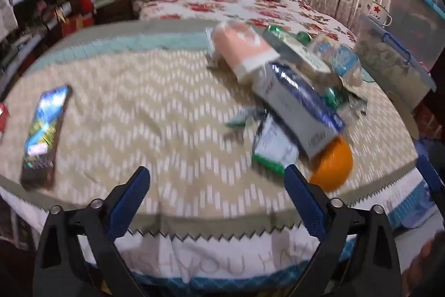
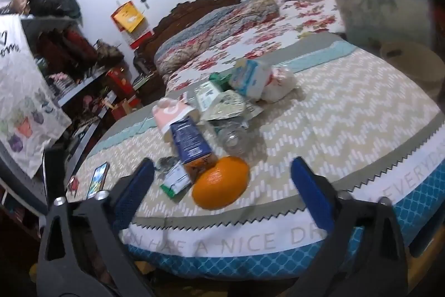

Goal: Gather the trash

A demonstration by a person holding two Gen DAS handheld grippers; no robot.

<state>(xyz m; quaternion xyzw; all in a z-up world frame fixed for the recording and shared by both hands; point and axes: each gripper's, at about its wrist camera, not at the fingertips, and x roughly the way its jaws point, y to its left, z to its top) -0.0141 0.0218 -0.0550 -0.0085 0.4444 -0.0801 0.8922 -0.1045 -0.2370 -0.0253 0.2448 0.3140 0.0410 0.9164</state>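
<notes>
A heap of trash lies on the round table (image 1: 139,107): a pink carton (image 1: 242,49), a blue and grey carton (image 1: 300,107), a green and white wrapper (image 1: 272,146) and a light blue carton (image 1: 336,54). An orange (image 1: 332,163) lies at the heap's near end. My left gripper (image 1: 215,177) is open and empty above the table's near edge, left of the orange. In the right wrist view the orange (image 2: 221,185) lies between the fingers of my open, empty right gripper (image 2: 221,171), with the blue carton (image 2: 189,144), a clear bottle (image 2: 235,139) and the pink carton (image 2: 172,113) beyond.
A phone (image 1: 44,130) lies on the table's left side, also in the right wrist view (image 2: 97,180). A clear storage bin (image 1: 395,60) with a star mug (image 1: 379,14) stands right of the table. A bed (image 1: 236,7) lies behind, cluttered shelves (image 1: 41,18) at left.
</notes>
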